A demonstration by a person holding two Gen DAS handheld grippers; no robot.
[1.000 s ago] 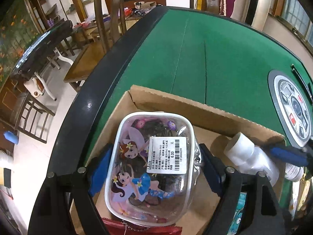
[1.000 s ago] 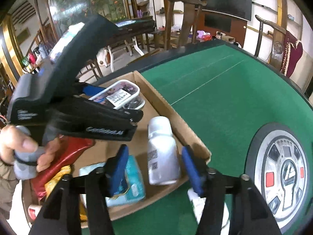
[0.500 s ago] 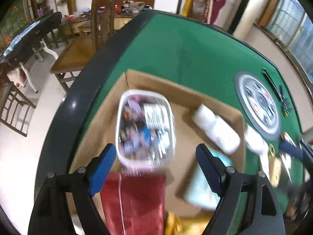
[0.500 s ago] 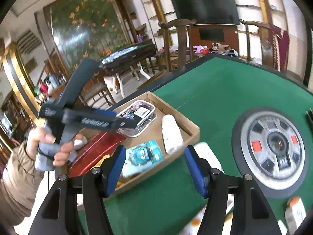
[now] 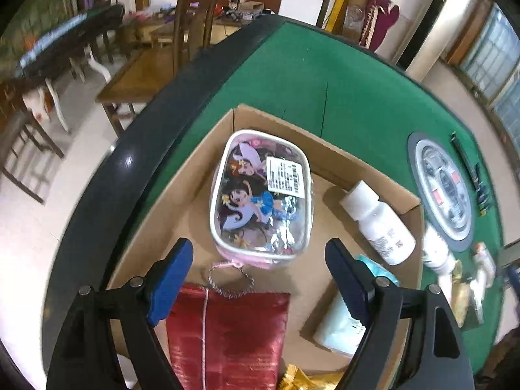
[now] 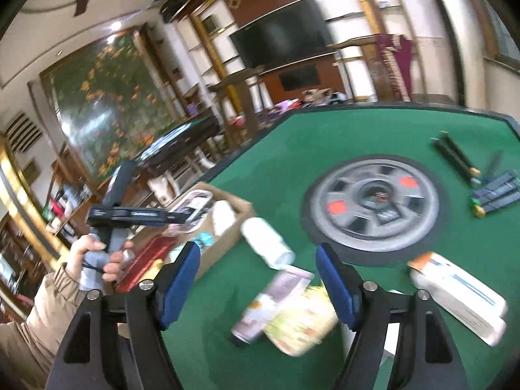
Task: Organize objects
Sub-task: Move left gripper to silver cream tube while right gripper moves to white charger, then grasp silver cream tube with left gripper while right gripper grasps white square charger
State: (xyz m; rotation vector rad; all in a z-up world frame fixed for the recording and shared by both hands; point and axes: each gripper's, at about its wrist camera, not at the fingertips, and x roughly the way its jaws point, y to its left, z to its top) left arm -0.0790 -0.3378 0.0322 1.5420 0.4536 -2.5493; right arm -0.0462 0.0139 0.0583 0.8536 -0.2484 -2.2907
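We've got pouch (image 5: pixel 260 195), bottle (image 5: pixel 377 224) etc. in box (image 5: pixel 182 195); left gripper (image 5: pixel 260 279) and right gripper (image 6: pixel 256 282) fingers released, empty; several items (image 6: pixel 292 312) left on surface (image 6: pixel 341 136).

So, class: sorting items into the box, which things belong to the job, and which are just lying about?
Job:
cardboard box
cartoon pouch
white bottle
red packet
loose white bottle
yellow packet

Lying about:
round centre panel
black sticks

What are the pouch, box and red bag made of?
Pouch: clear glossy soft plastic, likely PVC; glare, contents show through, white piping.
Box: plain brown cardboard, matte, raw cut edges.
Red bag: shiny, finely ribbed; foil or satin, can't tell.
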